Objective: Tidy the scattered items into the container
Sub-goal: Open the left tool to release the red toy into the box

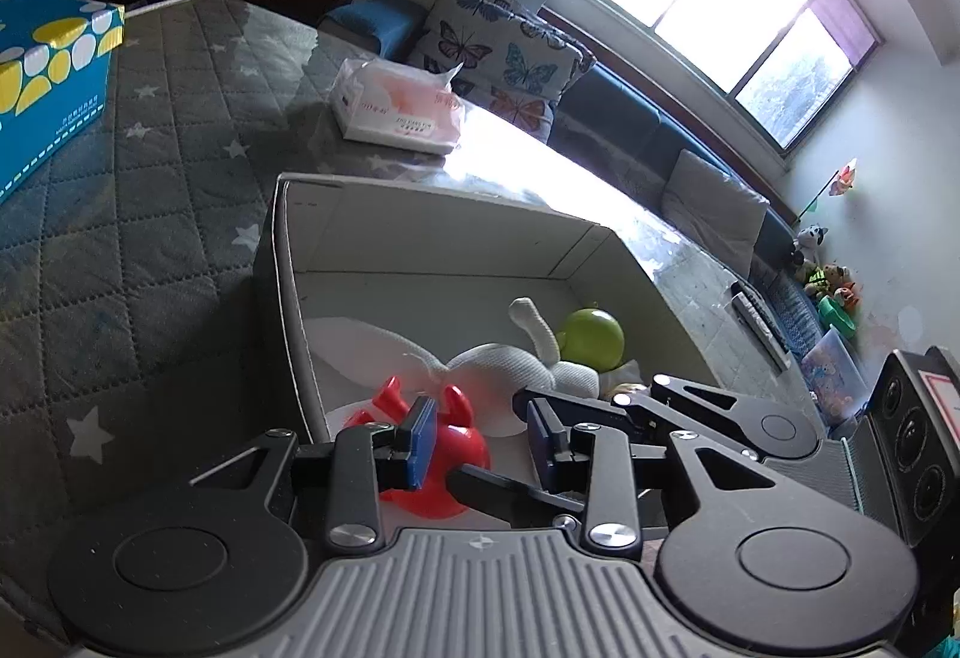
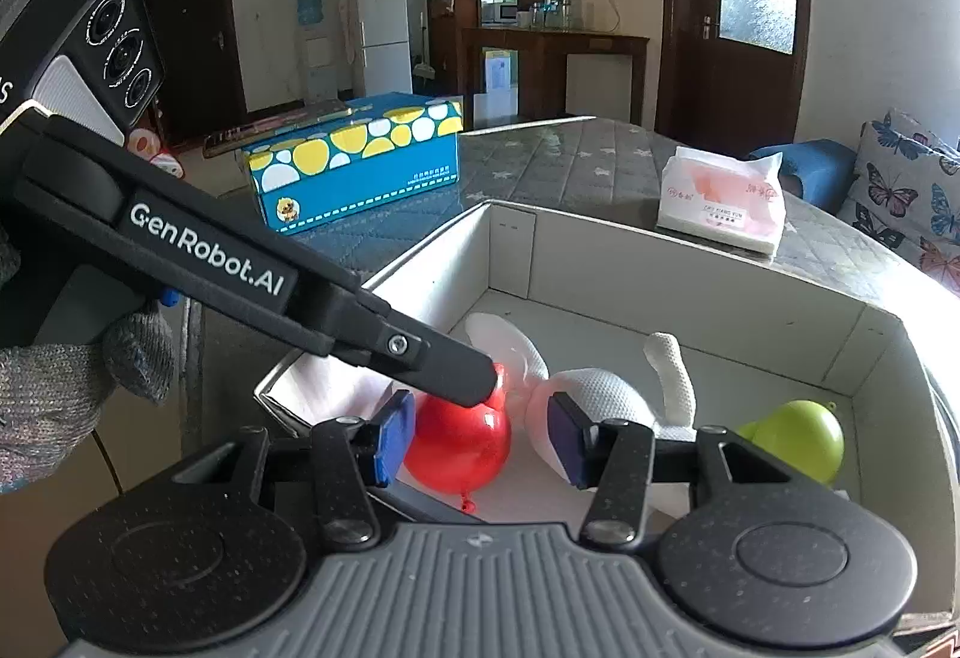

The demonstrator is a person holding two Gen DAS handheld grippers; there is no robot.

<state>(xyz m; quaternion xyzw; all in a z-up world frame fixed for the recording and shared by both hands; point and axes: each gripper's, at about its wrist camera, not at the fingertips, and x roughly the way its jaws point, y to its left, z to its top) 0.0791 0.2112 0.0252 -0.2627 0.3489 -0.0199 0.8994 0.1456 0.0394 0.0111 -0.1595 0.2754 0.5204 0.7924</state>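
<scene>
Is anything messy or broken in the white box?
Nothing looks broken or spilled. The red toy, white knitted toy and green toy lie loosely jumbled inside the white box. The tissue pack sits outside it on the quilted surface.

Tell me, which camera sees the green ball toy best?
The left wrist view: the green ball toy shows almost whole, deep in the white box. In the right wrist view the green ball toy sits at the side, its lower part hidden behind the right gripper.
</scene>
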